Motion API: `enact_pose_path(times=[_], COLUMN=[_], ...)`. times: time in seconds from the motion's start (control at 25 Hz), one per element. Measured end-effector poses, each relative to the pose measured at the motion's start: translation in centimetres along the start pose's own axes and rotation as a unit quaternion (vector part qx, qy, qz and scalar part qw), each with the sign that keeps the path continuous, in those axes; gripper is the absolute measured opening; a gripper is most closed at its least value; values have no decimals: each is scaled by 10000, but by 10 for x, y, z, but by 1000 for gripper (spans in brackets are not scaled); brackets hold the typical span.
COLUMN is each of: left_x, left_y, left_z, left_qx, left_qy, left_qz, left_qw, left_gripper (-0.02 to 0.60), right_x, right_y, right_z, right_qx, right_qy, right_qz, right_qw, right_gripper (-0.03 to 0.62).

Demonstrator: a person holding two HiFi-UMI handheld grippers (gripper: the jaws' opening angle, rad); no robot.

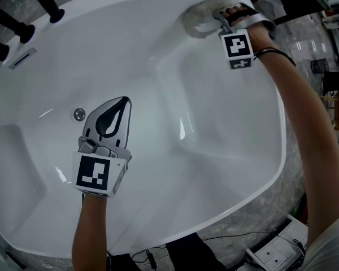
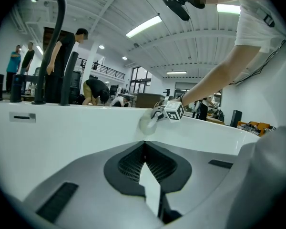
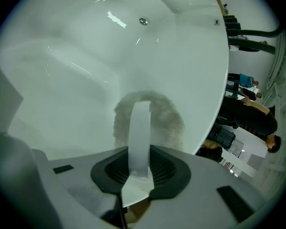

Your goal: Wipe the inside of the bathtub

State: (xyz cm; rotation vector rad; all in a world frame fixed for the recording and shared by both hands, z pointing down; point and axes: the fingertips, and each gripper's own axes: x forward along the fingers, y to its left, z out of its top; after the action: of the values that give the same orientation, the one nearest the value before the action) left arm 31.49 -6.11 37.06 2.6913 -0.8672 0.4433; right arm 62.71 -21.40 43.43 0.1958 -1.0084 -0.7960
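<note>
Far left, a black faucet (image 1: pixel 22 31) stands beyond the rim. The left gripper (image 1: pixel 120 103), jaws together and empty, hovers over the bathtub (image 1: pixel 214 151) floor beside the drain (image 1: pixel 79 114), probably parked clear. The right gripper (image 1: pixel 221 18) is clamped on the strap (image 3: pixel 139 137) of a fluffy pad (image 1: pixel 199 17), which is pressed against the upper wall for wiping. Nothing blocks its path.

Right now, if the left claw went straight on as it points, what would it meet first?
Probably the bathtub's far inner wall, close by the cloth; depth is hard to judge.
</note>
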Motion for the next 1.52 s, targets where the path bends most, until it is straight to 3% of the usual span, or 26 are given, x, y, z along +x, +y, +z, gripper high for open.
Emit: enact_pose_path(times=[0.52, 1.52], left_x=[-12, -36], left_y=[15, 30], left_z=[-29, -54], left_qx=[39, -15], left_qy=[120, 198], left_qz=[81, 231], left_qw=[9999, 9995], left_gripper=[11, 11], right_x=[20, 29], right_y=[30, 33], right_z=[-8, 69], right_qx=[141, -328], right_qy=[353, 148], right_qz=[396, 472], right_qw=[9985, 9982], right_gripper=[97, 95])
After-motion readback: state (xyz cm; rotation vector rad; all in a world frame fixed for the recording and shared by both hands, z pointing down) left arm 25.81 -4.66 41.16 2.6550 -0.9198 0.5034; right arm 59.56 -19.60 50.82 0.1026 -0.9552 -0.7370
